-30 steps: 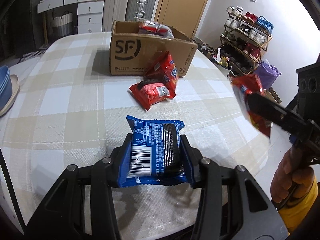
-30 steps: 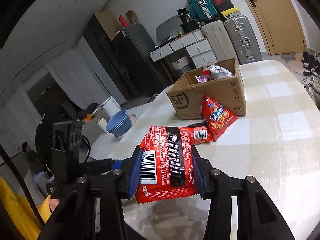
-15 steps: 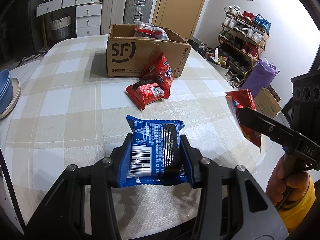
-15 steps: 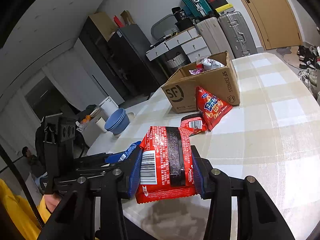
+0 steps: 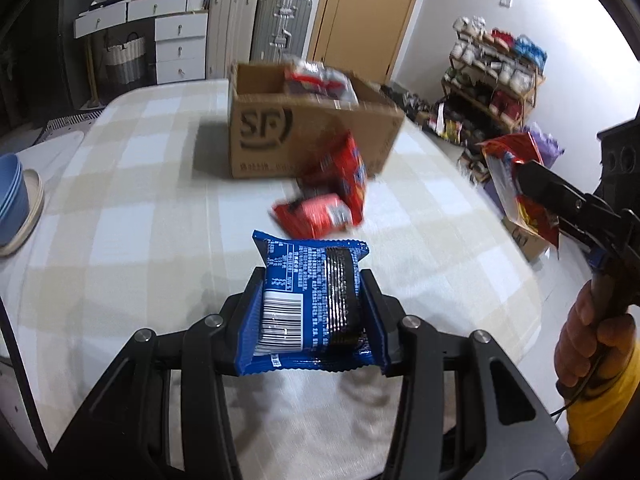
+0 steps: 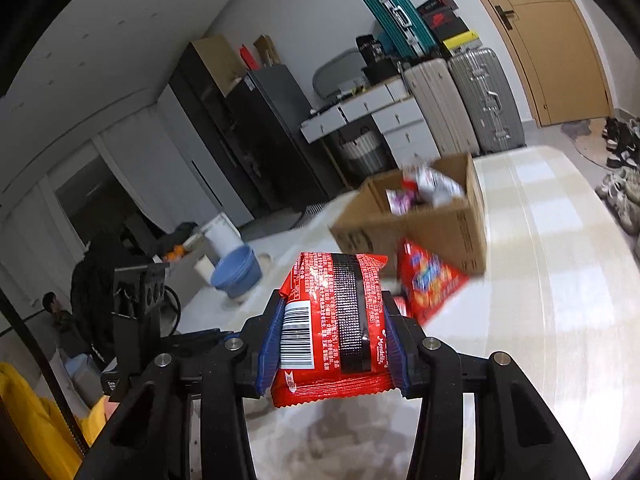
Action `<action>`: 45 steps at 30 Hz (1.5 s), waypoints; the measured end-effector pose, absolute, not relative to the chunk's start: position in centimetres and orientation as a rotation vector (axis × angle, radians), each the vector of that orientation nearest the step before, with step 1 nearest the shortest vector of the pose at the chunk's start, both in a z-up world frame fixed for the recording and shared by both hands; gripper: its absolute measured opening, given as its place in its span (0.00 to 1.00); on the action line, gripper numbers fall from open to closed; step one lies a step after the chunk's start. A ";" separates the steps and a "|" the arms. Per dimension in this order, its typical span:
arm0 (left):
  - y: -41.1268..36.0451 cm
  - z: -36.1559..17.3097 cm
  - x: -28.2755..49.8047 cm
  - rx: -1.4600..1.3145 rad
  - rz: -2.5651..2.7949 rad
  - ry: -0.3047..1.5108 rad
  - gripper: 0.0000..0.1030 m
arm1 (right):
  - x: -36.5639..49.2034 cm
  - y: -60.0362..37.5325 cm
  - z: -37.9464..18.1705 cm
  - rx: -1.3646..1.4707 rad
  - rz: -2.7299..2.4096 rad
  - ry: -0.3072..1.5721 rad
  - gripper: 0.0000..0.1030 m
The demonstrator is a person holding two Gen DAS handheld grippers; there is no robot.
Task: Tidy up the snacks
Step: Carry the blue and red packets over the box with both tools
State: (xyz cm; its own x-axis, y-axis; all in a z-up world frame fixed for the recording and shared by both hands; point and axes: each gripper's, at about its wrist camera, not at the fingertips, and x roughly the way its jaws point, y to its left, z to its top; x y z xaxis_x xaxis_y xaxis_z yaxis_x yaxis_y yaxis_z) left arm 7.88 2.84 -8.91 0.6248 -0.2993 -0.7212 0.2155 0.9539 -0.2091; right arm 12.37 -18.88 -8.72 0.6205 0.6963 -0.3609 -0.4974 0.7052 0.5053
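Note:
My left gripper [image 5: 312, 312] is shut on a blue snack pack [image 5: 310, 300] and holds it above the checked table [image 5: 140, 220]. My right gripper [image 6: 334, 340] is shut on a red snack pack [image 6: 336, 320]; it also shows at the right of the left wrist view [image 5: 520, 184], raised beside the table. An open cardboard box [image 5: 304, 140] marked SF stands at the far middle with snack packs inside [image 5: 320, 80]. Two red snack packs [image 5: 332, 196] lie on the table against the box front. The box also shows in the right wrist view [image 6: 432, 224].
Blue bowls [image 5: 12, 200] on a plate sit at the table's left edge. Suitcases [image 5: 264, 28] and white drawers [image 5: 176, 40] stand behind the table, a shoe rack [image 5: 496, 76] at the right. The table edge curves away at right.
Both grippers have lifted and moved toward the box with their packs. The box and the red packs look nearer and blurred from motion.

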 end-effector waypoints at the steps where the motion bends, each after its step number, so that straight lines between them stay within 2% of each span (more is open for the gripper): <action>1: 3.2 -8.3 8.4 -0.109 -0.291 0.833 0.41 | 13.1 -18.9 -8.1 0.380 0.709 0.566 0.44; 10: 7.0 -0.7 15.9 -0.159 -0.288 0.713 0.41 | 20.7 -18.6 -2.1 0.350 0.676 0.491 0.44; 18: 6.9 3.3 25.1 -0.126 -0.271 0.687 0.41 | 28.6 -17.1 -0.9 0.327 0.644 0.543 0.44; 24: 5.9 2.1 32.6 -0.167 -0.315 0.760 0.41 | 33.0 -16.7 -2.0 0.343 0.622 0.589 0.44; 30: 4.7 -0.1 36.9 -0.152 -0.310 0.801 0.41 | 34.8 -16.0 -4.2 0.317 0.615 0.639 0.44; 45: 1.1 -4.5 38.6 -0.072 -0.313 0.855 0.41 | 36.7 -15.9 -7.3 0.265 0.587 0.694 0.44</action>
